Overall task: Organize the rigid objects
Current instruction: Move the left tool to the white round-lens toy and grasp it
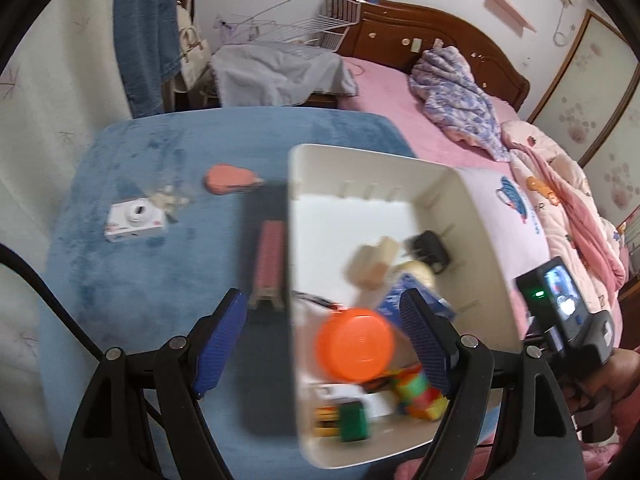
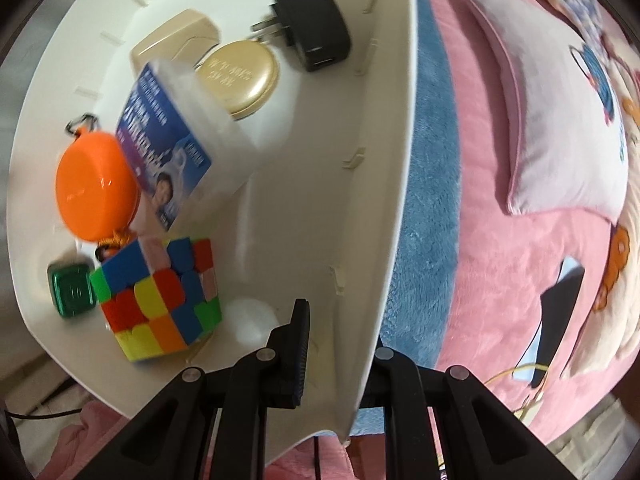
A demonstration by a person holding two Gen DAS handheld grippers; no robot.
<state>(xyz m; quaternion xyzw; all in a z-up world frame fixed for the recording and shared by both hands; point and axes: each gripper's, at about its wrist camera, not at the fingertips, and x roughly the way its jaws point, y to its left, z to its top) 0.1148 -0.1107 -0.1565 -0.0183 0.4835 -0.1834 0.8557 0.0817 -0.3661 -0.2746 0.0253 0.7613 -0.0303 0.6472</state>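
Bedroom setting, with a pink bed (image 1: 384, 92) and wooden headboard (image 1: 440, 36) at the back and a blue plush cloth (image 1: 132, 280) spread in front.

On the cloth, seen from the left wrist: white plastic bin (image 1: 316, 168) at about 4 o'clock from the middle of the cloth, tilted. Outside the bin, at 9 to 10 o'clock from it: white toy camera (image 1: 135, 219), pink flat piece (image 1: 230, 179), and, just beside the bin's left wall, pink ridged block (image 1: 269, 264).

Inside the bin, by clock face in the right wrist view:
- 12 to 1 o'clock: black plug adapter (image 2: 314, 30), prongs pointing left.
- 11 o'clock: beige case (image 2: 174, 42), touching a round gold compact (image 2: 240, 76).
- centre: blue printed box (image 2: 168, 136), leaning over the compact.
- 9 o'clock: orange round case (image 2: 96, 184) with a key clip.
- 7 o'clock: colourful puzzle cube (image 2: 160, 296), small green block (image 2: 73, 290) just left of it.

Left gripper (image 1: 320, 344) spread wide, nothing between its blue pads (image 1: 218, 344), held over the bin's left wall with the orange case below.

Right gripper (image 2: 340, 340) pinching the bin's right wall at 5 o'clock, one finger inside, the other hidden behind the wall.
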